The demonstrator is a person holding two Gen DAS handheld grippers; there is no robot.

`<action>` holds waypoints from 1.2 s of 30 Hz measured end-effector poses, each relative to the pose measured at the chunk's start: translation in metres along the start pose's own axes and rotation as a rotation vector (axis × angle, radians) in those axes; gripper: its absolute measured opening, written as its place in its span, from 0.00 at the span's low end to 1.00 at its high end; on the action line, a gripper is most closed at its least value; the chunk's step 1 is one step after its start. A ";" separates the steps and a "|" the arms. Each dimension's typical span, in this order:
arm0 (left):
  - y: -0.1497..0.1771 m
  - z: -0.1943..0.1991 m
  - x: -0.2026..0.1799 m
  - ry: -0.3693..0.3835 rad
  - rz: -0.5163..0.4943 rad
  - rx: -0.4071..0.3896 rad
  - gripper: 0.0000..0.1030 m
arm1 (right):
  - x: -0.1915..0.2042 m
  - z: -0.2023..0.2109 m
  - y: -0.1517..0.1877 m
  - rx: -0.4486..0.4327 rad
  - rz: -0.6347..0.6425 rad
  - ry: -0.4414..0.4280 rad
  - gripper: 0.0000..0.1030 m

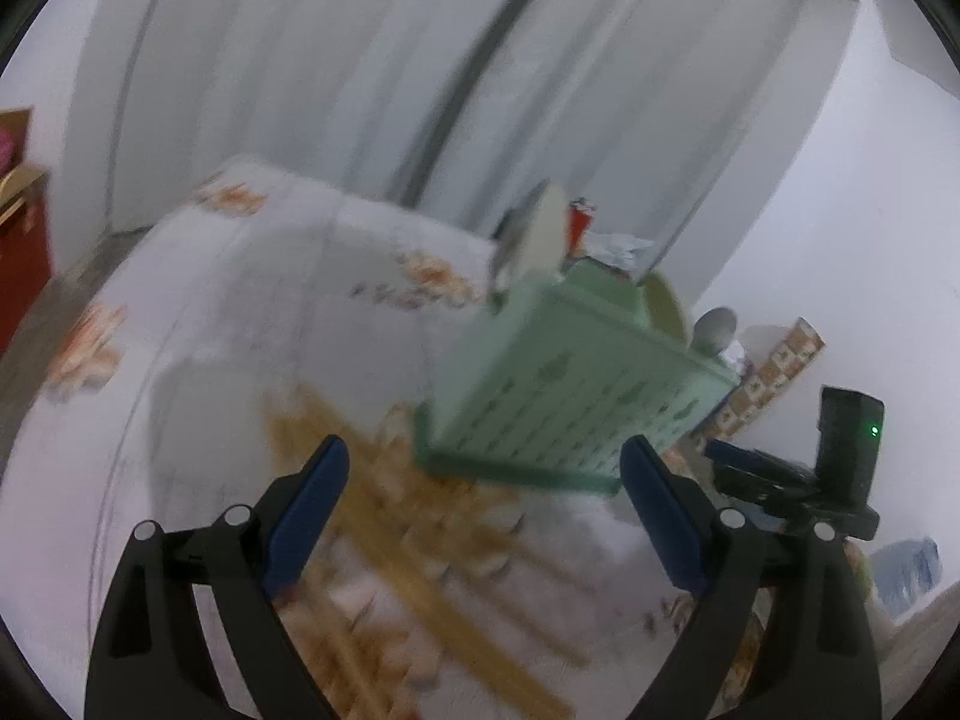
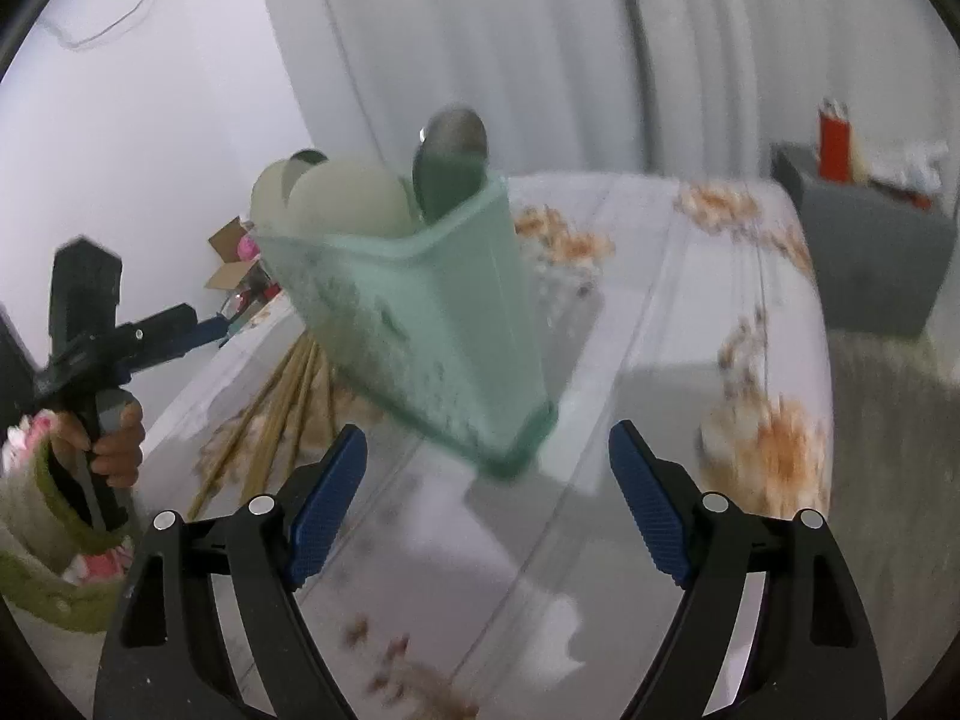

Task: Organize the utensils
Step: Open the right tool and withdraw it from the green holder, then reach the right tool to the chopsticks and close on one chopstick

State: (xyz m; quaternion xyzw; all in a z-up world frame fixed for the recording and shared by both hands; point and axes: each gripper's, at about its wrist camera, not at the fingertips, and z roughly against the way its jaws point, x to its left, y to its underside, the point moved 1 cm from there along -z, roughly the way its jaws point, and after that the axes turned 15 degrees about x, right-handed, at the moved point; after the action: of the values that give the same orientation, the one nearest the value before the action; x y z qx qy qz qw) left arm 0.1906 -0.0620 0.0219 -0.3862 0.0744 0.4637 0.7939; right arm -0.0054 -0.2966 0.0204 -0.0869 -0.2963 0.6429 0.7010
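A pale green perforated utensil holder (image 1: 576, 396) stands tilted in view on the floral cloth (image 1: 252, 312), just ahead of my left gripper (image 1: 487, 480), which is open with nothing between its pads. In the right wrist view the holder (image 2: 420, 312) carries a metal spoon (image 2: 453, 162) and white spoons (image 2: 342, 198). My right gripper (image 2: 489, 480) is open and empty, close to the holder's lower corner. Loose wooden chopsticks (image 1: 414, 570) lie on the cloth beside the holder; in the right wrist view the chopsticks (image 2: 282, 402) lie to the left of the holder.
The right gripper (image 1: 738, 456) shows at the right of the left view; the left gripper (image 2: 204, 330), held by a hand (image 2: 117, 438), shows at the left of the right view. A grey cabinet (image 2: 870, 252) stands far right, a cardboard box (image 2: 231, 264) behind.
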 end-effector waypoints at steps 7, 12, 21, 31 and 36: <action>0.037 0.005 0.011 -0.131 0.119 0.029 0.81 | 0.055 -0.055 0.008 0.150 -0.013 -0.142 0.59; 0.046 -0.018 0.006 -0.304 0.094 0.142 0.53 | 0.088 -0.098 -0.006 0.242 0.067 -0.044 0.40; 0.074 -0.034 -0.006 -0.480 0.019 0.175 0.08 | 0.110 -0.125 -0.013 0.302 0.021 -0.057 0.04; 0.096 -0.011 0.000 -0.476 0.084 0.170 0.06 | 0.165 -0.134 0.003 0.332 0.106 -0.107 0.04; 0.108 0.006 0.005 -0.456 0.155 0.180 0.06 | 0.174 -0.130 0.013 0.354 0.117 -0.128 0.04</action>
State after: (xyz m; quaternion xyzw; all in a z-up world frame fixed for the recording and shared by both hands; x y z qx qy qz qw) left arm 0.1064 -0.0249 -0.0348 -0.1926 -0.0361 0.5899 0.7833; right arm 0.0518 -0.0946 -0.0388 0.0618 -0.2169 0.7288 0.6466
